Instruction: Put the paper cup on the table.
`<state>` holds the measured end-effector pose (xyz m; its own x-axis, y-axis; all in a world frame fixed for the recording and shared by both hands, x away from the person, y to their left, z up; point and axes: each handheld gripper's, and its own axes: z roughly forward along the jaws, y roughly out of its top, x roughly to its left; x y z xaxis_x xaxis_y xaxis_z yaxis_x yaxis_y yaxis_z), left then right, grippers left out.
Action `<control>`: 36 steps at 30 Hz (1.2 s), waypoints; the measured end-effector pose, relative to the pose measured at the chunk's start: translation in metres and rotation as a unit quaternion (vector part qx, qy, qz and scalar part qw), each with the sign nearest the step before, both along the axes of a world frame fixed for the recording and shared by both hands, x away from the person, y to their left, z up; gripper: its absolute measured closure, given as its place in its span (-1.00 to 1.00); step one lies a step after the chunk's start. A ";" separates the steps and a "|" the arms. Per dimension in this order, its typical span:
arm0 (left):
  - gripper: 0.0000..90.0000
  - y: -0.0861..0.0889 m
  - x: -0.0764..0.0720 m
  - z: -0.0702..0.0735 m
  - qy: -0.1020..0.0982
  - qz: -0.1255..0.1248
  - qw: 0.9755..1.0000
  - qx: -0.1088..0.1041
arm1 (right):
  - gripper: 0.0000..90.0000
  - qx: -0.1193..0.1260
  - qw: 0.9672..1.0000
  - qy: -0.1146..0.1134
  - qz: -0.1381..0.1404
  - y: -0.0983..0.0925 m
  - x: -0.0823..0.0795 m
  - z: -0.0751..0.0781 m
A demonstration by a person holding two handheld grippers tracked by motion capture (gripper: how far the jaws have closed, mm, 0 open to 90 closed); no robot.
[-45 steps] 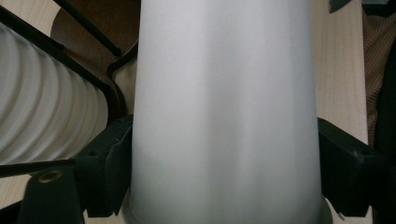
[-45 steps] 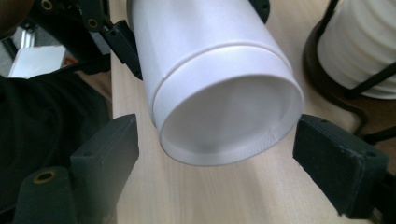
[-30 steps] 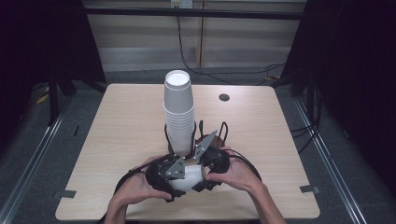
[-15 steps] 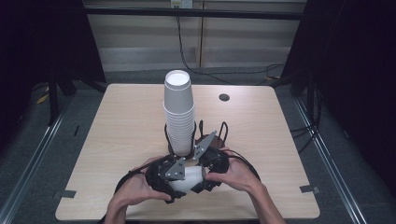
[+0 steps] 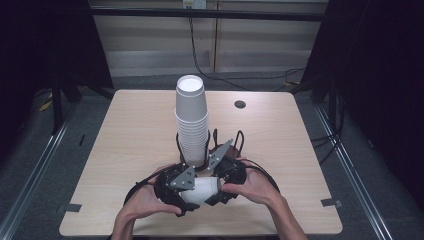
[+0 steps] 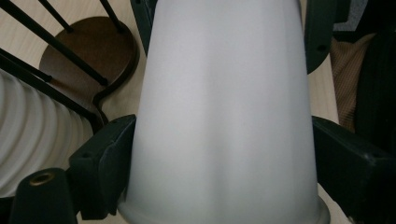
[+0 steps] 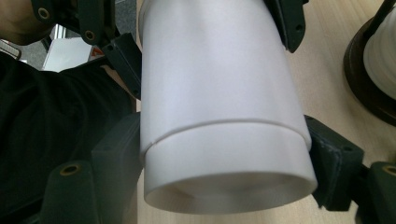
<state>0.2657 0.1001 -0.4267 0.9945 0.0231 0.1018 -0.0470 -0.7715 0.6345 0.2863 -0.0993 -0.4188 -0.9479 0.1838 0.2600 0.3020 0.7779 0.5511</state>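
A white paper cup (image 5: 202, 189) lies on its side just above the table's front middle, held between both grippers. My left gripper (image 6: 224, 158) is shut on its wide rim end, jaws pressing both sides. My right gripper (image 7: 224, 154) is shut on the narrow base end, where a step line rings the cup (image 7: 224, 84); whether this is one cup or nested cups I cannot tell. In the high view the left gripper (image 5: 181, 186) and right gripper (image 5: 224, 176) face each other. Right behind them a tall stack of white cups (image 5: 192, 120) stands upright.
The stack sits in a black wire holder with a round brown base (image 6: 88, 51) at the table's middle. A small dark round hole (image 5: 240, 104) marks the wooden table (image 5: 125, 130) at the back right. Cables trail from both grippers by the front edge.
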 end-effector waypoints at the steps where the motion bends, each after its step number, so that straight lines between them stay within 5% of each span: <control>1: -0.70 0.001 0.000 0.000 -0.001 0.000 1.000 -0.006 | -0.48 -0.001 1.000 -0.002 0.000 0.000 0.000 0.000; 17: -0.65 0.019 0.004 0.009 0.010 0.003 0.996 -0.090 | -0.48 0.009 1.000 -0.011 -0.007 -0.006 -0.001 0.000; 25: -0.65 0.039 0.007 0.008 0.025 0.036 0.987 -0.155 | -0.48 0.014 0.999 -0.009 -0.041 -0.020 -0.001 -0.004; 30: -0.65 0.045 0.006 0.003 0.029 0.050 0.984 -0.169 | -0.49 0.030 0.997 -0.014 -0.072 -0.034 0.000 -0.006; 36: -0.65 0.052 0.003 -0.001 0.032 0.071 0.975 -0.207 | -0.49 0.062 0.993 -0.018 -0.098 -0.043 -0.002 -0.008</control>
<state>0.2689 0.1523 -0.4277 0.9823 0.1871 -0.0080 0.0919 -0.4439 0.8914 0.2848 -0.1428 -0.4270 -0.9062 0.3338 0.2594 0.4193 0.6317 0.6520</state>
